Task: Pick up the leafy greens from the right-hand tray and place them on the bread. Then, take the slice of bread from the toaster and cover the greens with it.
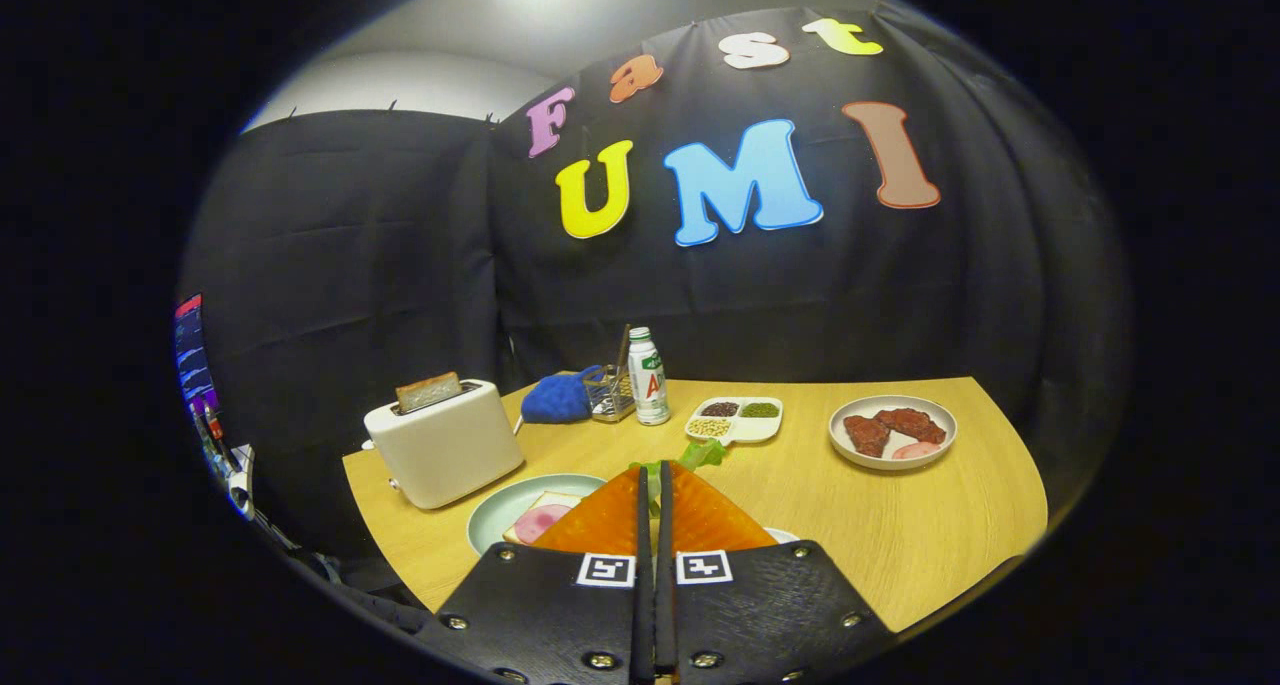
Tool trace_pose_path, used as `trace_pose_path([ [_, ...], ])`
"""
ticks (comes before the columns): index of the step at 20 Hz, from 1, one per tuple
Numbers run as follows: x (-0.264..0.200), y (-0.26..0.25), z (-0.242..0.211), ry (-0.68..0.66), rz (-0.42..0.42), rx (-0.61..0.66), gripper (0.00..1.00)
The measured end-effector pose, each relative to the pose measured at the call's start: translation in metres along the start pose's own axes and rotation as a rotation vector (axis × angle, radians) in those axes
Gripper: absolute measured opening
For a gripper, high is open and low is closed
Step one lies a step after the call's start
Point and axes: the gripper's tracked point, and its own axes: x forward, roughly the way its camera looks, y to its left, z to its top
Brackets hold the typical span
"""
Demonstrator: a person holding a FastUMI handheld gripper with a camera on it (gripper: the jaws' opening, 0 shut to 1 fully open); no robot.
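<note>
Green leaves (690, 456) pinched at the gripper (653, 470) tips, held above the table (900, 525).
Fingers together on the greens; below and beside them, bread (540, 518) with a pink slice on the pale plate (500, 510). Best carried low, centred over that bread before parting; second slice (428, 392) upright in the toaster (445, 442).

Pale wooden table top (880, 525): matt, fine straight grain. Cream plastic-looking toaster (445, 443), at ten o'clock from the fingertips: smooth, soft sheen. Brown bread slice (428, 391) in its slot: rough, dry crust. Fuzzy blue cloth (558, 399), at eleven o'clock: nubbly. Small wire-mesh metal basket (608, 393) just beside it: shiny. White plastic bottle (649, 377): glossy. Crinkled green leafy greens (700, 455) pinched at the gripper (653, 468): matt, ruffled. Black cloth booth wall (380, 265): dull, creased.
</note>
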Motion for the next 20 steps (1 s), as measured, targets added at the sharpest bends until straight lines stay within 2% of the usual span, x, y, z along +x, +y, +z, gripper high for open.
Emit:
trace_pose_path([
  [6, 0.032, 0.051, 0.008, -0.001, 0.119, 0.011, 0.01],
  [16, 0.084, 0.099, -0.027, 0.069, 0.247, 0.054, 0.01],
  [20, 0.101, 0.093, -0.06, 0.126, 0.233, 0.083, 0.01],
])
